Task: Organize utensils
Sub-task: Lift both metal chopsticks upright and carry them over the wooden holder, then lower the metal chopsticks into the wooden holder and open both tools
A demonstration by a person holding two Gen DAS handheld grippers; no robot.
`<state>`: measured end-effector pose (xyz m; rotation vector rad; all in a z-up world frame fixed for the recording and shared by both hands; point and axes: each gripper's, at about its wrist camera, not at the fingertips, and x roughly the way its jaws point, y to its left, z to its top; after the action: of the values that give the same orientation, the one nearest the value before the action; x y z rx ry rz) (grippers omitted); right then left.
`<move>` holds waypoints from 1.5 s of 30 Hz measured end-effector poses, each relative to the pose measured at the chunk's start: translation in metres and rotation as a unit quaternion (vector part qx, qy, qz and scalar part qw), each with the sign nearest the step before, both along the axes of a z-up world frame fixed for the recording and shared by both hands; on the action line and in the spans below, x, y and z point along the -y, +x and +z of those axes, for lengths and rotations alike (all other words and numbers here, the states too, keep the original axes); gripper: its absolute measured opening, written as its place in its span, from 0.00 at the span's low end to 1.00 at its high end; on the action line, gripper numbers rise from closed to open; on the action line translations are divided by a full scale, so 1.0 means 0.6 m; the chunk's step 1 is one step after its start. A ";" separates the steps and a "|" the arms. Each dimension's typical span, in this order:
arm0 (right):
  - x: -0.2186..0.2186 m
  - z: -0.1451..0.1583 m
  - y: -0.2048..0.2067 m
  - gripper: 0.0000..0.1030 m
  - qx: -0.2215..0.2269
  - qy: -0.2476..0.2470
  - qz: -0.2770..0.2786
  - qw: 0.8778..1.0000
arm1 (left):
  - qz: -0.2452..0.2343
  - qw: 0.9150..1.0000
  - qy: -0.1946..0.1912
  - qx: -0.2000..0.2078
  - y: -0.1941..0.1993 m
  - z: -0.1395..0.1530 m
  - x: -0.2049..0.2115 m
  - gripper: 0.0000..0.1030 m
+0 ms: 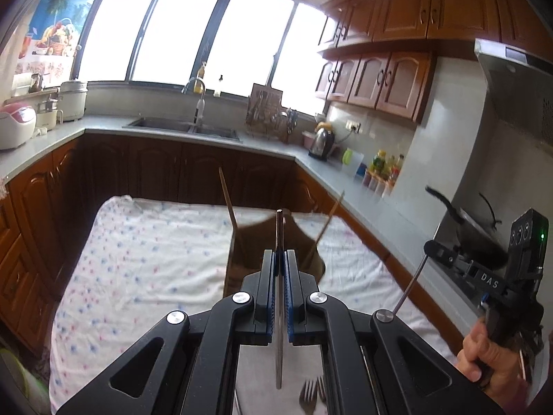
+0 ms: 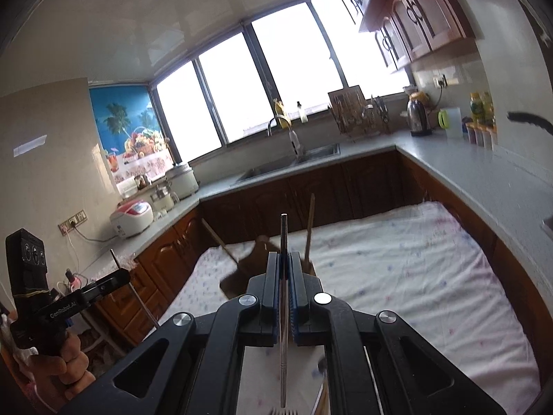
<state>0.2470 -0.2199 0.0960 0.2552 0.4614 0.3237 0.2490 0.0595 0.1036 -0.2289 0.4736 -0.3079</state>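
In your left wrist view, your left tongs (image 1: 280,259) pinch a metal fork (image 1: 279,297), handle up, tines low, just before the brown box (image 1: 273,242). Open cloth-covered bench (image 1: 148,259) lies left of the box.

In your right wrist view, your right tongs (image 2: 284,261) pinch another fork (image 2: 283,307) upright before that box (image 2: 249,269); bench cloth spreads right of it.
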 end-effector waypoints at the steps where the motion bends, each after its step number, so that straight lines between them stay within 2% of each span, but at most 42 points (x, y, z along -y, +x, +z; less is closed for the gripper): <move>1: -0.003 0.004 0.008 0.05 0.005 0.003 -0.001 1.000 | 0.003 1.000 -0.001 0.006 0.010 0.006 -0.002 0.02; 10: -0.029 0.038 0.101 0.05 0.068 0.012 -0.022 0.997 | 0.032 0.998 -0.006 0.055 0.109 0.026 -0.017 0.02; 17: -0.047 0.010 0.157 0.05 0.092 0.010 -0.039 0.995 | 0.068 0.994 -0.019 0.081 0.182 -0.006 -0.016 0.02; 25: -0.060 -0.061 0.178 0.05 0.076 -0.005 -0.047 0.996 | 0.091 0.993 -0.036 0.063 0.240 -0.101 0.012 0.02; 31: -0.055 -0.106 0.181 0.05 0.046 0.000 -0.049 0.998 | 0.092 0.995 -0.028 0.034 0.277 -0.166 0.044 0.02; 34: -0.055 -0.120 0.182 0.05 0.031 -0.001 -0.046 0.998 | 0.089 0.996 -0.025 0.021 0.294 -0.182 0.053 0.03; 45: -0.049 -0.130 0.193 0.06 -0.003 -0.003 -0.042 0.999 | 0.081 0.997 -0.018 -0.002 0.300 -0.163 0.020 0.04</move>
<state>0.3627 -0.1905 0.0179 0.2690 0.4553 0.2392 0.4289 0.0474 0.0060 -0.3005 0.4516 -0.1575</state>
